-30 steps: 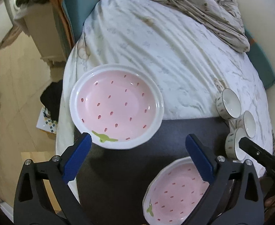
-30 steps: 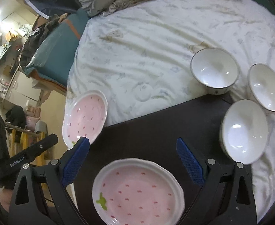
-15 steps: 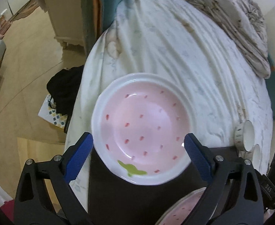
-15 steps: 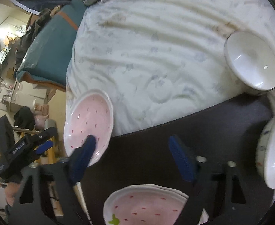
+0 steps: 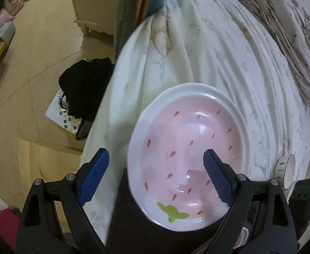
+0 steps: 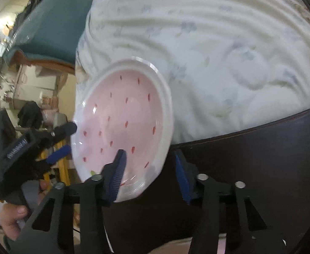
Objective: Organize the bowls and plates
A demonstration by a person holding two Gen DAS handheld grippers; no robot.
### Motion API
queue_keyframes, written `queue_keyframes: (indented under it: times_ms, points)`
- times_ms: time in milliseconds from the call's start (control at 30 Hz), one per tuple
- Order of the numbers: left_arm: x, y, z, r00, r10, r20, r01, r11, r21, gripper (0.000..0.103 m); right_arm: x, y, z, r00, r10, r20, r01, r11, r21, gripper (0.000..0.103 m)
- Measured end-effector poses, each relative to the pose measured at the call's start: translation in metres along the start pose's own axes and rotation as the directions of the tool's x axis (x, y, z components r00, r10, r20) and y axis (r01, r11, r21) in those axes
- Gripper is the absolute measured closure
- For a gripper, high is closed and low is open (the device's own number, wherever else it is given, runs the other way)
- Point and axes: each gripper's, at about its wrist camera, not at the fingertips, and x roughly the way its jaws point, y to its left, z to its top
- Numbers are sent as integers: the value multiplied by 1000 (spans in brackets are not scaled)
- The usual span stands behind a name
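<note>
A pink strawberry-pattern plate (image 5: pixel 188 148) with a white rim lies half on the dark board (image 5: pixel 125 222) and half on the bedsheet. My left gripper (image 5: pixel 155 177) is open. The plate's left rim sits between its blue pads, and the right pad hangs over the plate's inside. In the right wrist view the same plate (image 6: pixel 123 118) fills the left half. My right gripper (image 6: pixel 149 176) is open but narrowed and straddles the plate's near right rim. The left gripper (image 6: pixel 64 150) shows at that plate's far side, held by a hand (image 6: pixel 13 211).
A white bowl (image 5: pixel 286 171) stands at the right on the sheet. The edge of a second pink plate (image 6: pixel 218 243) peeks in at the bottom. The dark board (image 6: pixel 260 158) spreads to the right. The bed's left edge drops to a floor with a black bag (image 5: pixel 85 86).
Both grippers have closed in on the far-left plate. The right one swung left, so the bowls left its view, and its jaws have narrowed around the rim.
</note>
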Motion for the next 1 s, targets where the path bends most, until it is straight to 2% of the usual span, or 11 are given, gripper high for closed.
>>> queue_keyframes:
  times_ms: [33,100,133,267,400,600,800,1000]
  points:
    - [5,-3,-1,1000,11,-15,-10,1000,18,19,5,1,-1,1000,-8,-12,8,1000,-7,67]
    - [14,-6,-3,999,21,-44,-20,999,37,28,11,3,-3,1000,-24,-19,24,999,-25,81]
    - [17,-7,-5,998,25,-59,-23,999,43,29,12,4,-3,999,-41,-15,40,999,-37,84]
    - [29,-14,-12,993,37,-112,-28,996,81,30,10,7,-3,997,-72,41,75,994,-77,86]
    - [29,-24,-18,992,53,-112,-41,993,112,30,2,4,0,993,-101,67,107,990,-95,88]
    - [31,-43,-30,990,18,-140,4,987,159,30,-12,-14,3,990,-121,72,126,990,-65,89]
    - [39,-83,-51,984,13,-180,35,964,264,30,-33,-47,1,986,-149,71,151,988,-31,89]
    - [44,-109,-66,979,15,-202,57,937,344,30,-50,-73,-3,988,-139,64,140,990,-12,88]
